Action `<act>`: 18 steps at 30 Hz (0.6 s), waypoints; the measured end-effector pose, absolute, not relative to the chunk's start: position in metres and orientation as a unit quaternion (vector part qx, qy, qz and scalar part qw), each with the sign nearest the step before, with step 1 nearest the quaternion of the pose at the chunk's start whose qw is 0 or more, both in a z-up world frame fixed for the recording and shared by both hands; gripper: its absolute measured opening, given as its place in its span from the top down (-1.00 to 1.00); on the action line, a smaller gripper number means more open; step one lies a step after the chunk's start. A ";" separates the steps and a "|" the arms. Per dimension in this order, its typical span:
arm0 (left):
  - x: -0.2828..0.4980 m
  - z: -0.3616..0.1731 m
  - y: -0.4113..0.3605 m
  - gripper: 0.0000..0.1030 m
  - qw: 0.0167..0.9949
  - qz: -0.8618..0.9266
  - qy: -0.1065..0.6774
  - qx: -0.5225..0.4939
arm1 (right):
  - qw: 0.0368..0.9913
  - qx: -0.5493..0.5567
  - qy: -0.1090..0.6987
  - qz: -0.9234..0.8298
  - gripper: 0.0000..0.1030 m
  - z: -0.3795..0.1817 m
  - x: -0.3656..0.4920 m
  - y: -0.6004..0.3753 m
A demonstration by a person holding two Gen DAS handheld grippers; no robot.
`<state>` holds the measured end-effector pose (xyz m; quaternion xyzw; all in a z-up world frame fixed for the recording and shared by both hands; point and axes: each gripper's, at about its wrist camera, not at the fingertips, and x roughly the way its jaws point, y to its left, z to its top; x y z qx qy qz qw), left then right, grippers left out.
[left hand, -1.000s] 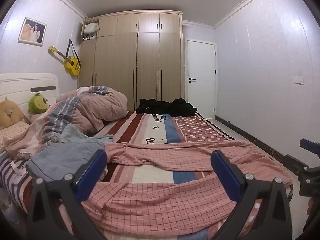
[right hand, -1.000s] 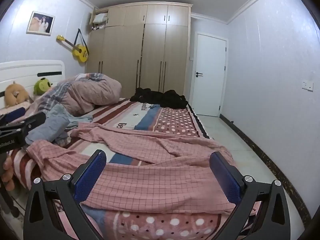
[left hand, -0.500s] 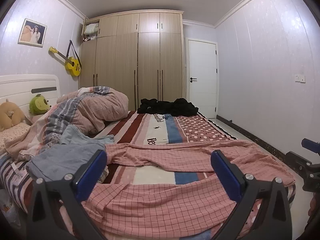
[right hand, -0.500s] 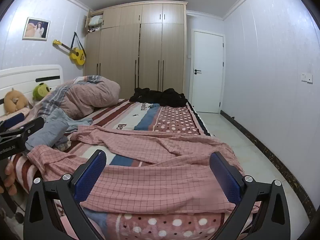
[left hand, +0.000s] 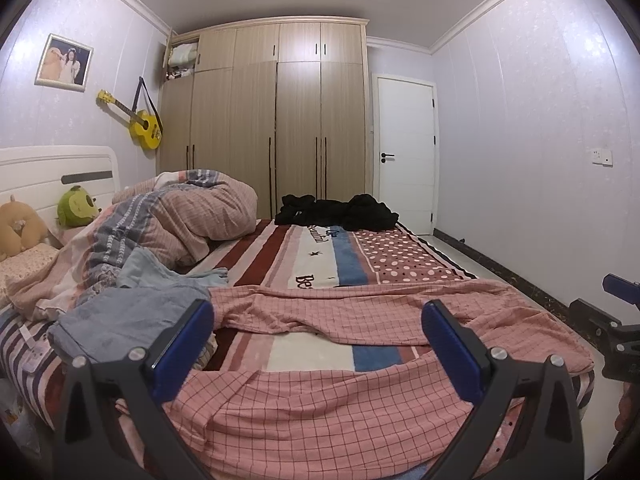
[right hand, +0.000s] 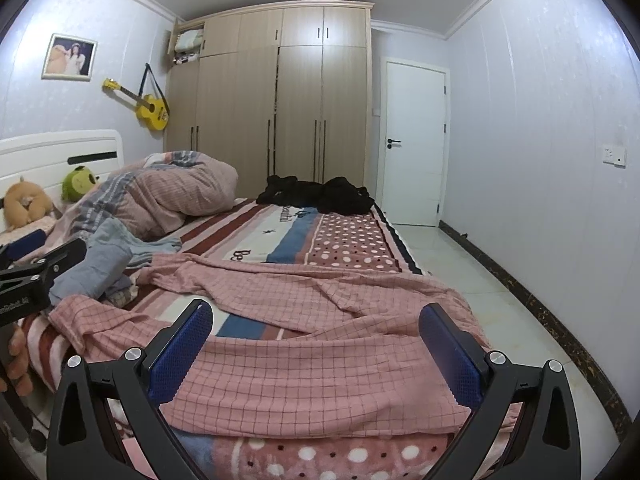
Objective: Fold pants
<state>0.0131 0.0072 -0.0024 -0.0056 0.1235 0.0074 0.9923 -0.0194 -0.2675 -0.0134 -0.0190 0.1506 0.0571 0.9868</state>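
Pink checked pants [left hand: 328, 408] lie spread and rumpled across the near end of the bed, both legs running sideways; they also show in the right wrist view [right hand: 312, 360]. My left gripper [left hand: 318, 350] is open and empty, held just above the near pant leg. My right gripper [right hand: 316, 350] is open and empty, above the same near leg, further right. The right gripper shows at the right edge of the left wrist view [left hand: 608, 320]; the left gripper shows at the left edge of the right wrist view [right hand: 36, 276].
A grey-blue garment [left hand: 128, 312] lies left of the pants. A bunched duvet [left hand: 192, 216] and plush toys [left hand: 76, 206] sit toward the headboard. Black clothes [left hand: 340, 212] lie at the bed's far side. Wardrobe [left hand: 280, 120], door [left hand: 404, 152] and tiled floor [right hand: 460, 272] are beyond.
Both grippers have drifted slightly back and up, so a little more of the pants and bed shows. The pants have not moved.
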 end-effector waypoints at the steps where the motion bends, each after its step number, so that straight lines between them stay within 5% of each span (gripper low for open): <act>1: 0.014 -0.002 0.008 -0.99 0.992 0.008 0.124 -0.004 | 0.987 -0.018 0.151 0.057 -0.99 -0.014 -0.019 -0.267; 18: 0.021 -0.008 0.011 -0.99 0.991 0.015 0.130 0.001 | 0.984 -0.003 0.164 0.063 -0.99 -0.019 -0.011 -0.270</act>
